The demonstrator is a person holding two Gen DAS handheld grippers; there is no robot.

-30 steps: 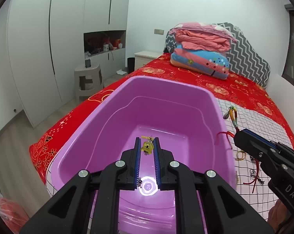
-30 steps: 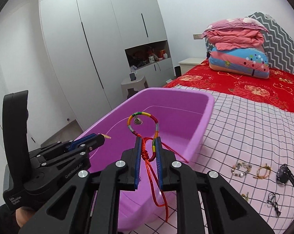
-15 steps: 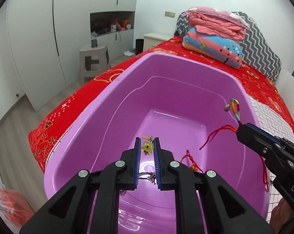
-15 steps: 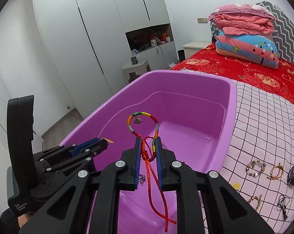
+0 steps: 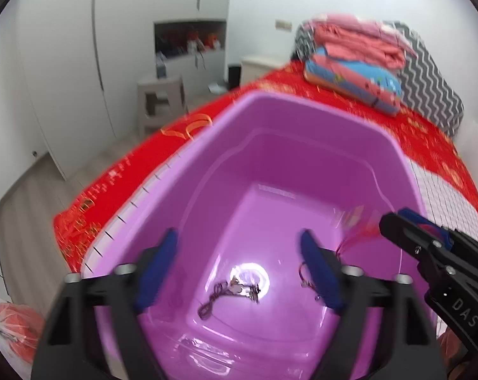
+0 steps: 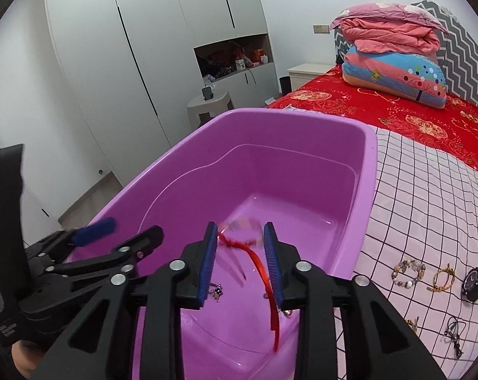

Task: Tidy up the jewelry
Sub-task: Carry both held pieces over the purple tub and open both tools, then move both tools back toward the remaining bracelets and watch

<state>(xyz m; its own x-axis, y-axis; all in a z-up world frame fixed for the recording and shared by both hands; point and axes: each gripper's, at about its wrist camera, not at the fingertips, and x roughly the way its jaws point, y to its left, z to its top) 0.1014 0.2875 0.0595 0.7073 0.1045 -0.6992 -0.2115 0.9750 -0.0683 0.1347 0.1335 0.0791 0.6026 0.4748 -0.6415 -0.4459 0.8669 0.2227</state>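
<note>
Left tool (image 5: pixel 239 262): jaws opening, spread wide, nothing between the blue ribbed pads; it hangs over the purple tub (image 5: pixel 207 164). Directly below, on the tub's glossy floor, lies a dark chain piece (image 5: pixel 229 293), thin and tangled, beside a bright glare spot. The right wrist view shows only part of it.

Right tool (image 6: pixel 240 253): jaws opening, a red cord bracelet (image 6: pixel 255 256) blurred in the gap between the pads, its tail trailing down over the tub; contact with the pads cannot be judged.

Only the right view shows the pink checked sheet (image 6: pixel 429 205) to the right, with a beaded bracelet (image 6: pixel 407 273), a woven bracelet (image 6: pixel 443 280) and a black watch (image 6: pixel 475 286) on it
</note>
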